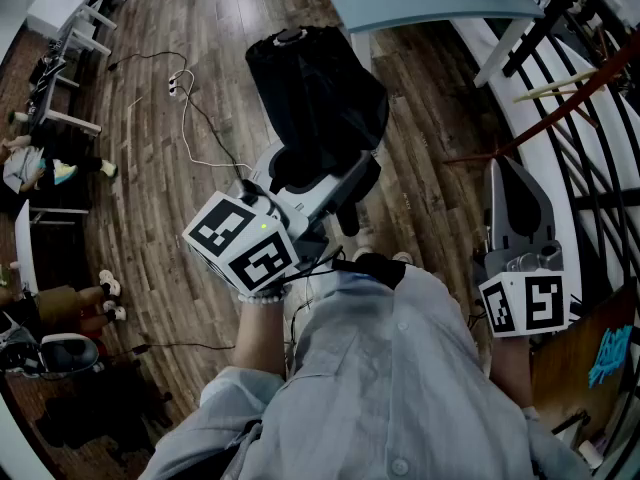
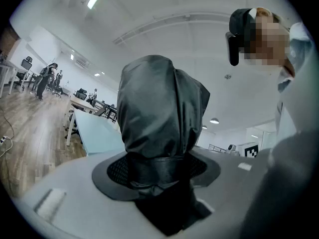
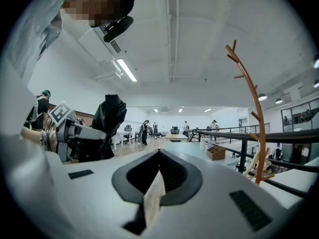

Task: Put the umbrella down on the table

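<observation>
1 umbrella (image 1: pixel 315 93) gripped in left tool (image 1: pixel 318 175); right tool (image 1: pixel 508 183) closed.

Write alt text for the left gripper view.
A folded black umbrella is clamped between the fingers and fills the middle of the frame. Behind it at left is a pale table on a wood floor; the person shows at upper right.
</observation>
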The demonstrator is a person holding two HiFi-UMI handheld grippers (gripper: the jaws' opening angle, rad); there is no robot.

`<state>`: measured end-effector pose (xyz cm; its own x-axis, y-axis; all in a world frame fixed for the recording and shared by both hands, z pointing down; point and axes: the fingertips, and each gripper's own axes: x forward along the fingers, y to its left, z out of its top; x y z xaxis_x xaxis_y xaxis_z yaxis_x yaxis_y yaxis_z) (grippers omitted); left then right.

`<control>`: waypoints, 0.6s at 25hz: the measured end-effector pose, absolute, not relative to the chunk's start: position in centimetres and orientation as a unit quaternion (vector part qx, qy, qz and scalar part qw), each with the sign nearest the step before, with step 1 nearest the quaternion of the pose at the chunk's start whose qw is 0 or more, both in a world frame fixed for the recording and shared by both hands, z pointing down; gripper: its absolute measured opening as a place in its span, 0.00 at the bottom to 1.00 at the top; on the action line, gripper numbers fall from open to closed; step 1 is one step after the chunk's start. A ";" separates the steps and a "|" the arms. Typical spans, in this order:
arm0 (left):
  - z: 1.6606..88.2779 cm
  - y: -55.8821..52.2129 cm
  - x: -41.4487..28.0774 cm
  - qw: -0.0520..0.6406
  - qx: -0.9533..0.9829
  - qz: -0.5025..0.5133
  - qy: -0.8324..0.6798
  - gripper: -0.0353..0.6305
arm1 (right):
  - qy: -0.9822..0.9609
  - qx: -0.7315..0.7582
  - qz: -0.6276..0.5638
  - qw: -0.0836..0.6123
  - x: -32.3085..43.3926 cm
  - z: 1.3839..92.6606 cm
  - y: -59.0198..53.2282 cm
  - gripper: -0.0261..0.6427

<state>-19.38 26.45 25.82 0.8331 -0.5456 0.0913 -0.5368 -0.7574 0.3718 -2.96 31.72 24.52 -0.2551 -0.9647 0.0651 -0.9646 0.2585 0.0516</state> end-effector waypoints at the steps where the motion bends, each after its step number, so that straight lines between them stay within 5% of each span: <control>1: 25.8 26.4 -19.5 0.195 0.937 -0.013 -0.289 0.44 | -0.792 0.609 -0.001 0.042 -3.0 24.5 31.7 0.04; 15: 25.9 26.0 -20.1 0.202 0.933 -0.020 -0.296 0.44 | -0.792 0.609 0.007 0.044 -2.8 24.8 31.6 0.04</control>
